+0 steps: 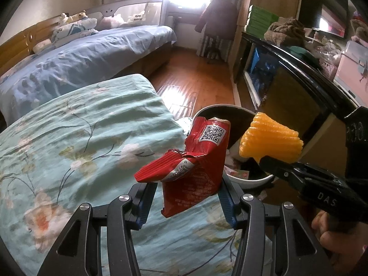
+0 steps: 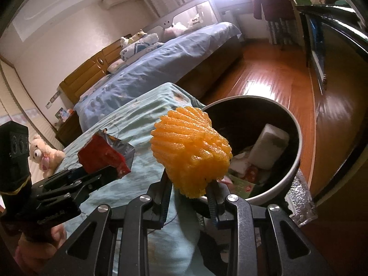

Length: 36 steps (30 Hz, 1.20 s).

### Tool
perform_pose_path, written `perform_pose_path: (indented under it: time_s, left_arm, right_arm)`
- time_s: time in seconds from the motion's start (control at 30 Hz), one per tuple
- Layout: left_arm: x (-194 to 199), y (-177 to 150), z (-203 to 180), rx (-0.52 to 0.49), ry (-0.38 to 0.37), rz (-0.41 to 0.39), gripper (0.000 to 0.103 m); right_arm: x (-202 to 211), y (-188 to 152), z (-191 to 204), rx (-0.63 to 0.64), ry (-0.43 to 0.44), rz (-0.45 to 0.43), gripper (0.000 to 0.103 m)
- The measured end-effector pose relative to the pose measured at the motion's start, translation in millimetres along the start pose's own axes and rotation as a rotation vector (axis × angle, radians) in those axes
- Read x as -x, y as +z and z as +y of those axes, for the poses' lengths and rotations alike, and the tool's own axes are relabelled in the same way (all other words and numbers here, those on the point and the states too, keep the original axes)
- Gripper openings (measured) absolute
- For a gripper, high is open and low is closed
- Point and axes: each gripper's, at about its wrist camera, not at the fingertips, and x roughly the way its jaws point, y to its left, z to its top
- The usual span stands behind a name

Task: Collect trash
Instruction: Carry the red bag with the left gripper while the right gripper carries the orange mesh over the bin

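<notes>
Red foil is what your left tongs [image 1: 187,197] have clenched: a crumpled snack wrapper [image 1: 195,161], held above the bed's green floral cover [image 1: 80,126], just short of the white-rimmed trash bin [image 2: 296,161]. Your right tongs [image 2: 189,197] are clamped on a ribbed orange foam net [image 2: 191,151], which hangs near the bin's rim. The bin sits just beside the bed on the wooden floor [image 2: 276,78] and already holds a white block [image 2: 269,149] and bits of packaging. To drop cleanly, I'd carry each piece fully over the dark opening before you let go, one at a time; the foam is light and could bounce off the rim, and the wrapper may cling to a pad.
</notes>
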Motion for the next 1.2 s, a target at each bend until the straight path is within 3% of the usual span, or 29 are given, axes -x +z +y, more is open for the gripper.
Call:
perform_pose_path:
  time_s: [1.2]
  left_arm:
    - [-34.3,22.9,-35.4,-0.073,-0.017,0.02,0.05]
  right_arm:
    - [3.0,23.0,-43.6,-0.036,-0.074,-0.015,0.029]
